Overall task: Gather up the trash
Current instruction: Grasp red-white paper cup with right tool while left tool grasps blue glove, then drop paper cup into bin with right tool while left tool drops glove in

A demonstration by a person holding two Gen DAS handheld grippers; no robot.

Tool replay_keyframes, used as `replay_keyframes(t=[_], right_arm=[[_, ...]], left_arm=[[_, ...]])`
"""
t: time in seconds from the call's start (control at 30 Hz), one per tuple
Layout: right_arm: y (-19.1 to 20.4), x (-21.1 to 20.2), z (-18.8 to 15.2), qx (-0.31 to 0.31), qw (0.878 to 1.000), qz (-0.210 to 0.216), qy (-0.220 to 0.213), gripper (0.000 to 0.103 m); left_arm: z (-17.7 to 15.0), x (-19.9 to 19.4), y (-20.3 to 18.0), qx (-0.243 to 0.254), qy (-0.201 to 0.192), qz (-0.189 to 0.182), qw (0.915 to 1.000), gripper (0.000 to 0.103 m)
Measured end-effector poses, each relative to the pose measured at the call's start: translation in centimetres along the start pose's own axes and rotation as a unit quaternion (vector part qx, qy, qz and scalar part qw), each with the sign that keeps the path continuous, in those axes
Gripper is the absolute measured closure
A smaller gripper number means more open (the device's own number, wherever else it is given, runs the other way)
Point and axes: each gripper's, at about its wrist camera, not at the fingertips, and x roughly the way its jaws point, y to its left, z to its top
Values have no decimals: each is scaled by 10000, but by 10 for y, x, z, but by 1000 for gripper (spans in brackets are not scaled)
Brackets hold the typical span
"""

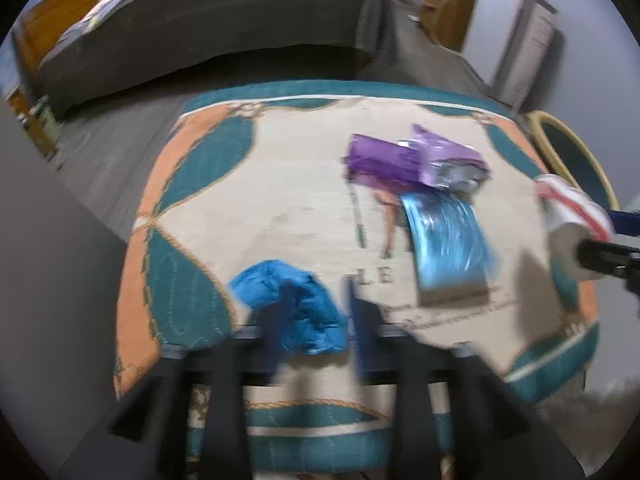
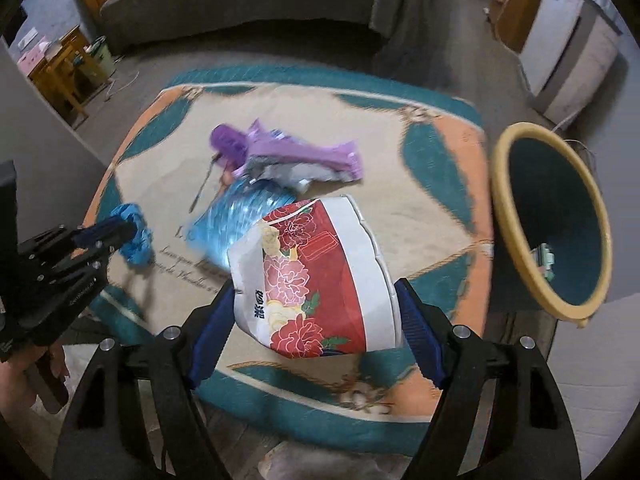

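Observation:
A crumpled blue wrapper point(image 1: 292, 312) lies on the patterned mat point(image 1: 304, 192), right between the fingers of my left gripper point(image 1: 312, 320), which stands open around it; the view is blurred. It also shows in the right wrist view point(image 2: 134, 236) under the left gripper point(image 2: 116, 236). My right gripper point(image 2: 316, 312) is shut on a red-and-white flowered paper package point(image 2: 316, 276), held above the mat; it shows at the right edge of the left wrist view point(image 1: 576, 216). A purple wrapper point(image 2: 280, 152) and a shiny light-blue wrapper point(image 2: 244, 212) lie mid-mat.
A yellow-rimmed teal bin point(image 2: 556, 224) stands right of the mat, with a small item inside. A grey sofa point(image 2: 240, 4) runs along the back. A white cabinet point(image 2: 568, 52) is at back right, wooden furniture point(image 2: 64, 68) at back left.

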Motion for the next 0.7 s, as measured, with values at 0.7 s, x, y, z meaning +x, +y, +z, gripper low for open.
replay_keyframes(t=[0.7], right_arm=[[-38, -27, 34, 60, 9979, -1, -645, 27]], left_arm=[[15, 8, 4, -67, -218, 202, 9995, 66]])
